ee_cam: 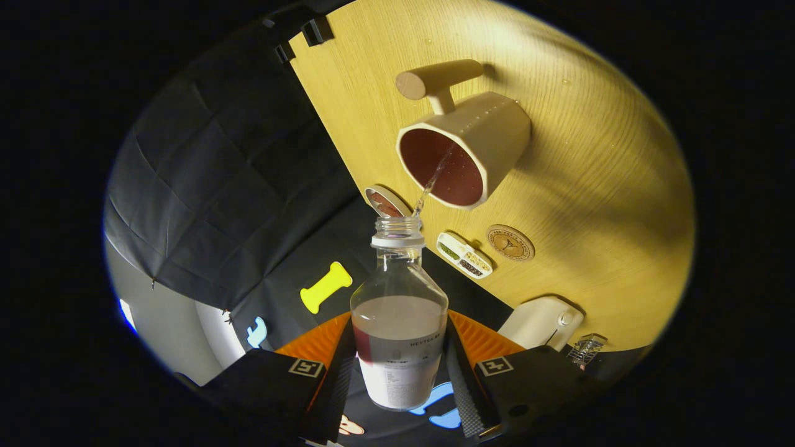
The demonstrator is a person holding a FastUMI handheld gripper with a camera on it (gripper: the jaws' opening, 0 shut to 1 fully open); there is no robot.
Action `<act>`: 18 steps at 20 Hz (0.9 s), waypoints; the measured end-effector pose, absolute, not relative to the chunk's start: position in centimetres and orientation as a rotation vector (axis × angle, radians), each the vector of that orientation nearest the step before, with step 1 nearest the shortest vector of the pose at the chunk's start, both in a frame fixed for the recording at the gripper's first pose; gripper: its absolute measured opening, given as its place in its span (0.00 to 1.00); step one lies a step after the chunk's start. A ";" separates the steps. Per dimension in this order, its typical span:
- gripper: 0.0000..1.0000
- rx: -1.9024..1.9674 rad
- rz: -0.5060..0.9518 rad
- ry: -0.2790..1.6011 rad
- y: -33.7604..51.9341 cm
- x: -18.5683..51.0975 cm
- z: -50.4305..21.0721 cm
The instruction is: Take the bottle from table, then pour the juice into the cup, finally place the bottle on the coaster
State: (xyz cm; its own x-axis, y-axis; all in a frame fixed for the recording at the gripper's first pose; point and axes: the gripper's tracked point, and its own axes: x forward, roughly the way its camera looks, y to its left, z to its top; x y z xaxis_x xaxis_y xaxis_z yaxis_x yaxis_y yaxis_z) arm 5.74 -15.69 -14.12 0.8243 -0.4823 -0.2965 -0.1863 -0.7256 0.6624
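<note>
Wooden table: claw tilted, clamping bottle, juice entering cup.

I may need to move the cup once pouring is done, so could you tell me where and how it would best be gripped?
Probably by the round bar handle on the cup, on the side away from the bottle the gripper is shut on. It juts clear of the wall on a short stem, so the fingers could close across it from that far side. The body looks wide and holds juice.
</note>
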 end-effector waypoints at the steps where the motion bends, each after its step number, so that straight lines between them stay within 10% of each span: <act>1: 0.74 2.366 -0.606 -0.489 -15.7 5.7 -14.0; 18: 0.74 2.220 -0.632 -0.413 -15.9 5.3 -14.9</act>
State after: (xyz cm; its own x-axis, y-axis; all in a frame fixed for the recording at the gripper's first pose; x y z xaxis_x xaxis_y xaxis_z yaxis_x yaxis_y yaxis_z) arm 5.31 -15.89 -14.89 0.8239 -0.4761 -0.3075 -0.0906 -0.6463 0.7577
